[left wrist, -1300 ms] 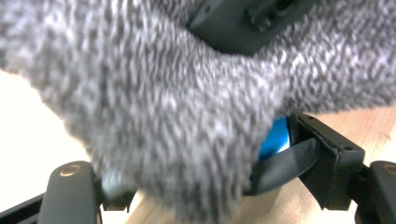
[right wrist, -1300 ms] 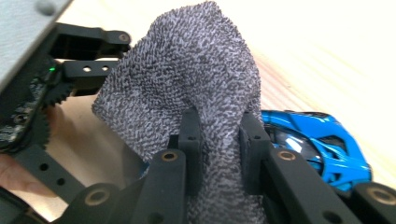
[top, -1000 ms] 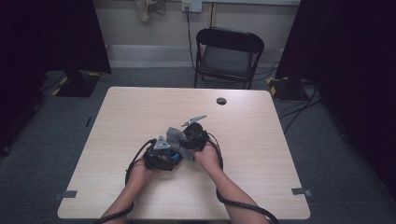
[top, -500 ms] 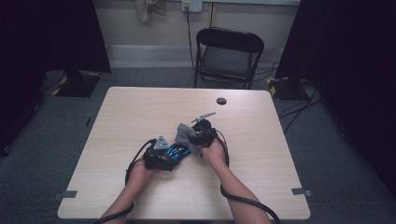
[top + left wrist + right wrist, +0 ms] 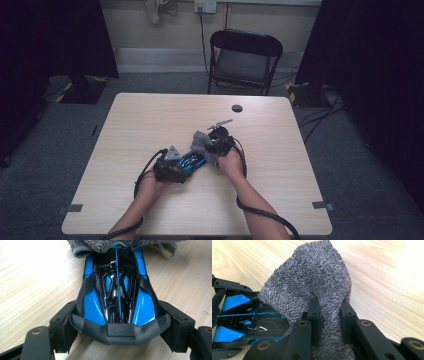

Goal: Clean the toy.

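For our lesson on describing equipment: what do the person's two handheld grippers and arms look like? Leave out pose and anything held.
Both grippers are black. The left gripper carries a grey three-cornered plate on top, and the right gripper has one too. A black cable trails from each along the forearm. Close up, the jaws are matt black bars with brass-coloured pivot rings. The forearms are bare, with no sleeves visible.

Both forearms are extended from bottom centre; left gripper (image 5: 186, 162) and right gripper (image 5: 212, 145) are clamped, angled toward each other mid-frame.
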